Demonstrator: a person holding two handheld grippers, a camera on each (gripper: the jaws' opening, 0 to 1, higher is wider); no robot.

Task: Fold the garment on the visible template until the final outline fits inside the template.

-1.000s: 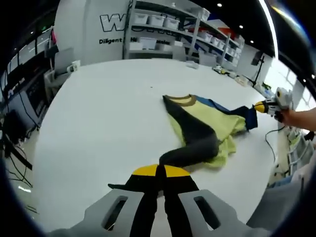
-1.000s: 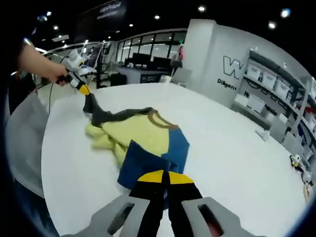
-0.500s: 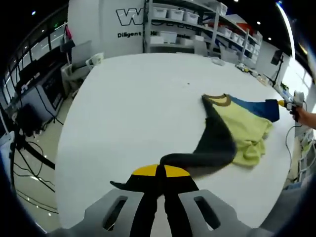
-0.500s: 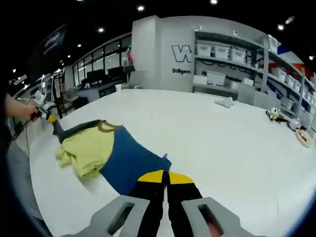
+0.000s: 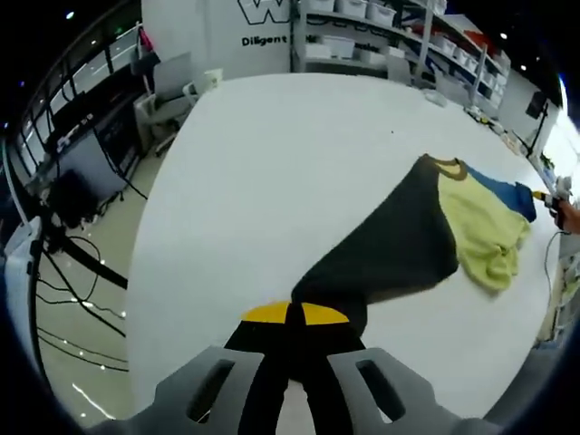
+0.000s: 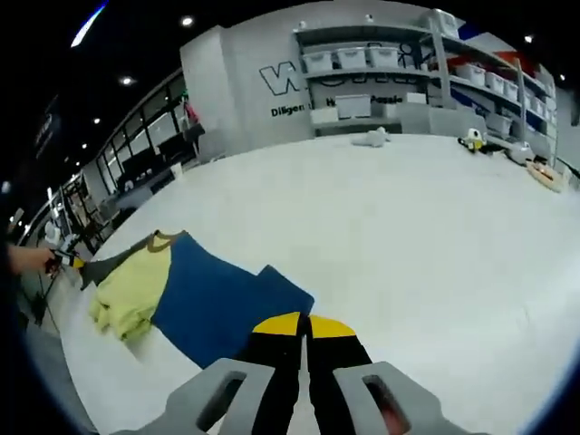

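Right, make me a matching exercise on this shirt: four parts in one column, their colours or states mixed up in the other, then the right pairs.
Column one:
1. sleeve held by the left gripper
2. sleeve held by the right gripper
3. body of the shirt
4. collar

Column two:
A. pale yellow, bunched up
B. blue, spread flat on the table
C. brown band
D. dark grey, pulled out long

Pairs: 1-D, 2-B, 3-A, 4-C. The dark grey sleeve shows in the left gripper view, the blue sleeve in the right gripper view.
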